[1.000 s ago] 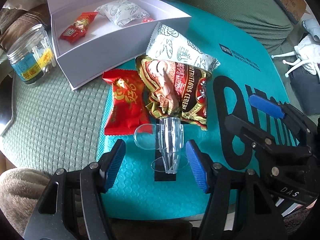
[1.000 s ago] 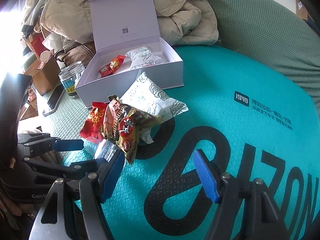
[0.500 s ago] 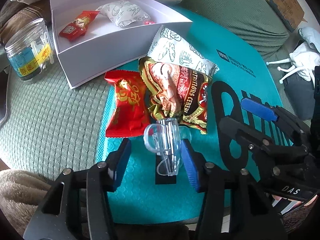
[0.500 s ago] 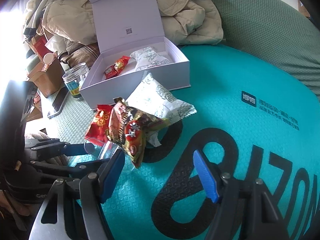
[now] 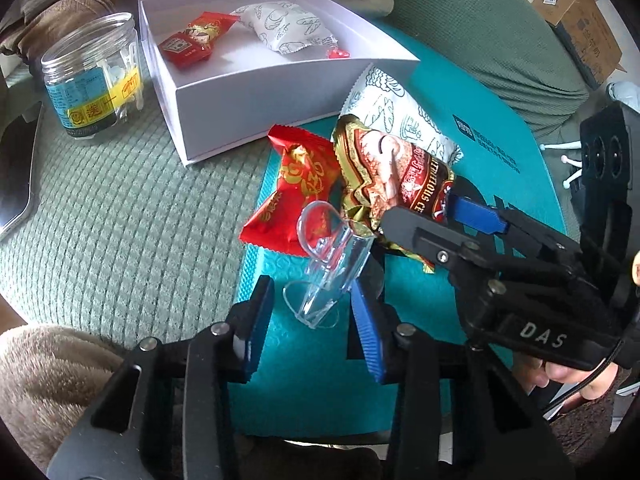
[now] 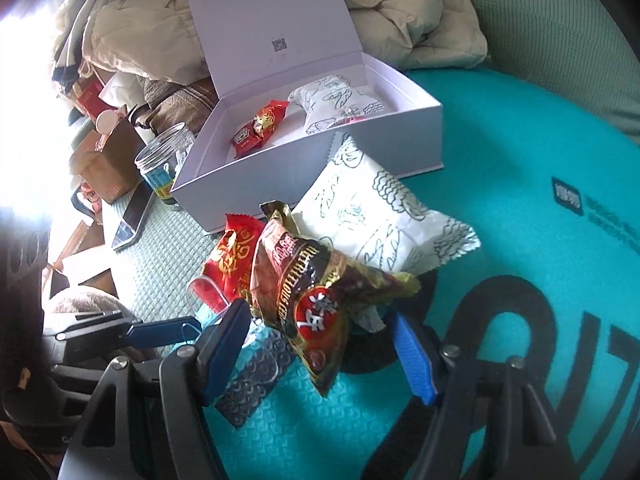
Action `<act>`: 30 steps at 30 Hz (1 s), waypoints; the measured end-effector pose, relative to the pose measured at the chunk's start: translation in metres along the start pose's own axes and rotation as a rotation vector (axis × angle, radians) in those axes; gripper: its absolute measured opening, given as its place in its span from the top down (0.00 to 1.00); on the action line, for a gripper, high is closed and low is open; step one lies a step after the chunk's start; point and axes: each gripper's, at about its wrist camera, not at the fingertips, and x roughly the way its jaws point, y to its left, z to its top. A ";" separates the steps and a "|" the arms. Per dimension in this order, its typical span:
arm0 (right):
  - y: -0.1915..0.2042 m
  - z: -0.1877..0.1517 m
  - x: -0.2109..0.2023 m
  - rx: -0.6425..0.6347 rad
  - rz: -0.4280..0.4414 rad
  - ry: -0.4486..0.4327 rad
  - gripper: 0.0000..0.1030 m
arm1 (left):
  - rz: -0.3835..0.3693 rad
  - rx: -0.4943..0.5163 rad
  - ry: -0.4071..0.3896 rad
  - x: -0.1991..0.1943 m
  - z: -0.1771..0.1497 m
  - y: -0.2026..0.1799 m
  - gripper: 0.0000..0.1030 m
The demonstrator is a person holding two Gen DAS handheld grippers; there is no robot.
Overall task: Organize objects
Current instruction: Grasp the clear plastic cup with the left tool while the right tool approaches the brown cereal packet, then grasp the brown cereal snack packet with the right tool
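Note:
A clear plastic stand (image 5: 328, 268) lies tilted on the teal mat (image 5: 312, 392) between the fingers of my left gripper (image 5: 316, 320), which is open around it. A red candy packet (image 5: 296, 188), a brown-gold cereal packet (image 5: 396, 184) and a white printed packet (image 5: 396, 116) lie just beyond. My right gripper (image 6: 320, 344) is open, its fingers either side of the cereal packet (image 6: 316, 296). The open white box (image 6: 304, 168) holds a red packet (image 6: 260, 128) and a white packet (image 6: 336, 100).
A clear jar (image 5: 92, 80) with a blue and yellow label stands left of the box (image 5: 256, 92) on the green quilted cover (image 5: 120, 220). A phone (image 6: 132, 220) lies beside it. Beige clothing (image 6: 408, 8) is piled behind the box. A cardboard box (image 5: 580, 12) sits far right.
My left gripper has moved forward and narrowed around the clear stand, which has tilted. My right gripper has advanced until its fingers flank the cereal packet.

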 end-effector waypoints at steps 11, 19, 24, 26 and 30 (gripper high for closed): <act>-0.011 -0.014 -0.017 0.045 0.024 -0.015 0.62 | -0.051 0.002 -0.006 -0.002 0.003 0.004 0.61; -0.018 -0.036 -0.038 0.018 -0.033 0.022 0.63 | -0.033 0.073 0.012 0.003 0.001 -0.015 0.45; -0.018 -0.046 -0.048 -0.019 -0.068 0.035 0.62 | -0.015 0.096 0.004 0.007 0.001 -0.022 0.40; -0.018 -0.048 -0.049 -0.032 -0.075 0.037 0.62 | -0.008 0.102 0.002 0.009 0.002 -0.024 0.40; -0.018 -0.048 -0.048 -0.039 -0.084 0.037 0.60 | 0.005 0.116 -0.013 0.011 0.002 -0.026 0.39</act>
